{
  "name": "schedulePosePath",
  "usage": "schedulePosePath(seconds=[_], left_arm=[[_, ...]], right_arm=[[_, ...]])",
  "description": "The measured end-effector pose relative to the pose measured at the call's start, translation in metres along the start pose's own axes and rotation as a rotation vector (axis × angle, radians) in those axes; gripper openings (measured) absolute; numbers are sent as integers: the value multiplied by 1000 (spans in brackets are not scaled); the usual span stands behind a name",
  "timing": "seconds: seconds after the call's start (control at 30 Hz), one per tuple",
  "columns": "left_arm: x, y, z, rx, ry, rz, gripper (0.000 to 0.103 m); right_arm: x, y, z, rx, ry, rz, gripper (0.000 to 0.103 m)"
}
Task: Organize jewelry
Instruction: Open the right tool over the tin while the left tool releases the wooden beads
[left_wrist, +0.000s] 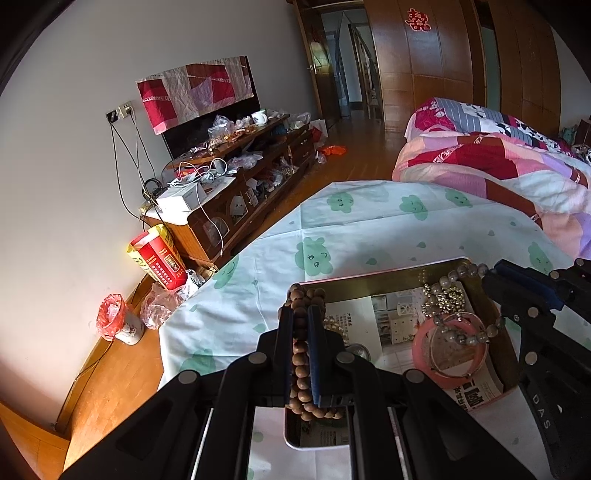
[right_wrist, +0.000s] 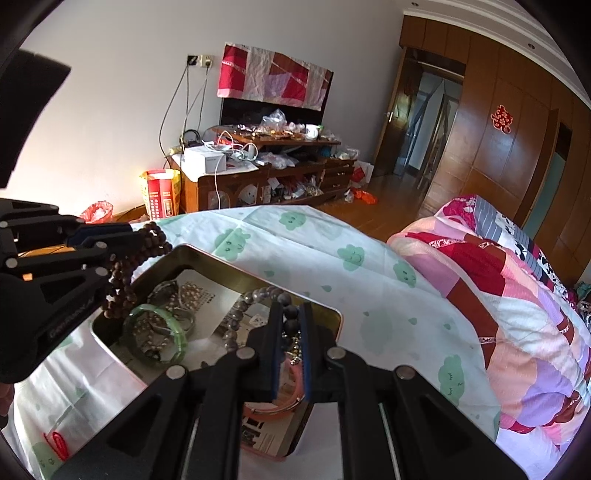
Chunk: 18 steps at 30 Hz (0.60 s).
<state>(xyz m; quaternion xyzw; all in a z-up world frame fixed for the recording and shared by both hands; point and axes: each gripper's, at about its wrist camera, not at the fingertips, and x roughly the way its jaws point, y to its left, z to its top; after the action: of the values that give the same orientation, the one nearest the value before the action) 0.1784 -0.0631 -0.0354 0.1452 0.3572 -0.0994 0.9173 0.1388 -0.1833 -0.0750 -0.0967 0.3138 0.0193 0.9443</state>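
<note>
An open metal tin (left_wrist: 373, 277) lined with printed paper lies on a white sheet with green clouds. My left gripper (left_wrist: 301, 314) is shut on a brown wooden bead bracelet (left_wrist: 300, 360) at the tin's left rim; it also shows in the right wrist view (right_wrist: 127, 273). My right gripper (right_wrist: 290, 314) is shut on a grey-brown bead bracelet (right_wrist: 258, 295) over the tin's right side; the strand also shows in the left wrist view (left_wrist: 463, 271). Inside lie a pink bangle (left_wrist: 448, 349), a green bangle (right_wrist: 155, 338) and pearl strands (left_wrist: 441, 299).
The bed sheet (left_wrist: 369, 229) spreads around the tin. A patchwork quilt (right_wrist: 509, 295) is heaped at the right. A cluttered wooden TV cabinet (right_wrist: 266, 173) stands against the wall, with a red-and-yellow box (left_wrist: 159, 258) and a small bin (left_wrist: 118, 323) beside it.
</note>
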Motion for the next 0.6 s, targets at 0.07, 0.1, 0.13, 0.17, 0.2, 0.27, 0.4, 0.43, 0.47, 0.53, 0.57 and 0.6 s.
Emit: schedulePosePath(seconds=[0.07,0.1,0.13,0.17,0.2,0.27,0.4,0.43,0.47,0.53,0.57,0.6], left_arm=[[6,-2,-1,3,10,8,7],[10,-2,-1,1,19,7,7],[15,-3,-2,0,29,5,7],[18,-4,-3,-1,36,7,7],[20,-4,-4,0,41,7,7],[25,-6,-6,4,53,7,7],[32,-8,-8,8,67,8,7],[34,-8,-8,11,70,10,7],[34,-8,-8,11,71,10,7],[36,-10,-7,15,72,13,7],[36,-10,-7,16,72,15,7],[37,-11,-7,17,74,14,7]], right_arm=[[5,-1,-1,5,9,1,10],[7,0,-1,8,14,1,10],[10,0,-2,11,20,3,10],[12,0,-2,14,25,6,10],[15,1,-2,12,28,4,10],[19,3,-3,6,35,6,10],[28,5,-6,12,52,9,10],[29,6,-7,14,55,10,10],[30,6,-8,15,57,11,10],[32,7,-9,10,61,9,10],[33,8,-10,9,64,8,10],[33,8,-11,8,66,6,10]])
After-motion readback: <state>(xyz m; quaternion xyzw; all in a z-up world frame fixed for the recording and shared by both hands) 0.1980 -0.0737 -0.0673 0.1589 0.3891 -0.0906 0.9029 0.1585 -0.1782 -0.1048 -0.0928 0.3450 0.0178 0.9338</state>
